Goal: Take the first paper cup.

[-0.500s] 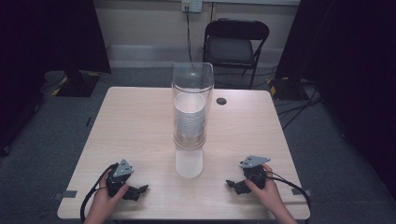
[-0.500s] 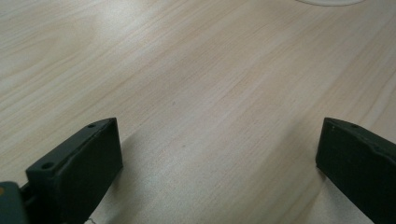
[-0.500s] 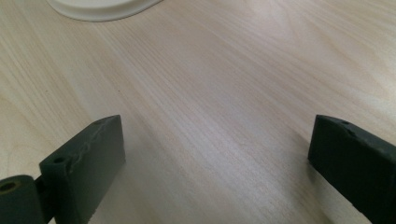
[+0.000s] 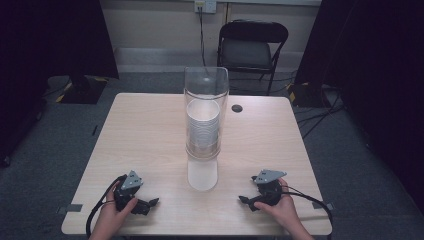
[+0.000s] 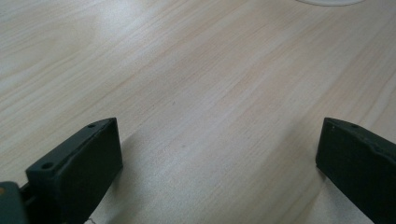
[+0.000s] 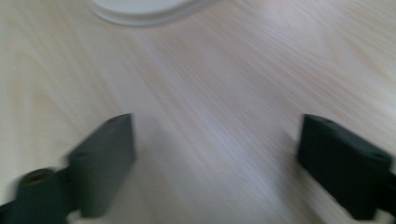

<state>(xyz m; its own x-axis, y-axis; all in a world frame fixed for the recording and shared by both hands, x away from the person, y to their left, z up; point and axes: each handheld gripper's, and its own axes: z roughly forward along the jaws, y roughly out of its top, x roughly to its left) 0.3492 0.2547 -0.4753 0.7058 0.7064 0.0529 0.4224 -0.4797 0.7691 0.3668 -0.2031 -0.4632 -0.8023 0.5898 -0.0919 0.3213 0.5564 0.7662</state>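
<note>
Left tool (image 4: 148,204) and right tool (image 4: 246,200) rest low on the near edge of the counter (image 4: 145,135), each held in a hand, tips pointing inward toward each other. In both gripper views the jaws stand wide apart over bare wood, holding nothing. A clear cup dispenser (image 4: 205,102), upright at the counter's centre, holds a stack of white cups (image 4: 202,125); the lowest cup protrudes beneath. Beyond the counter: a black folding chair (image 4: 252,47), grey carpet, dark curtains.
</note>
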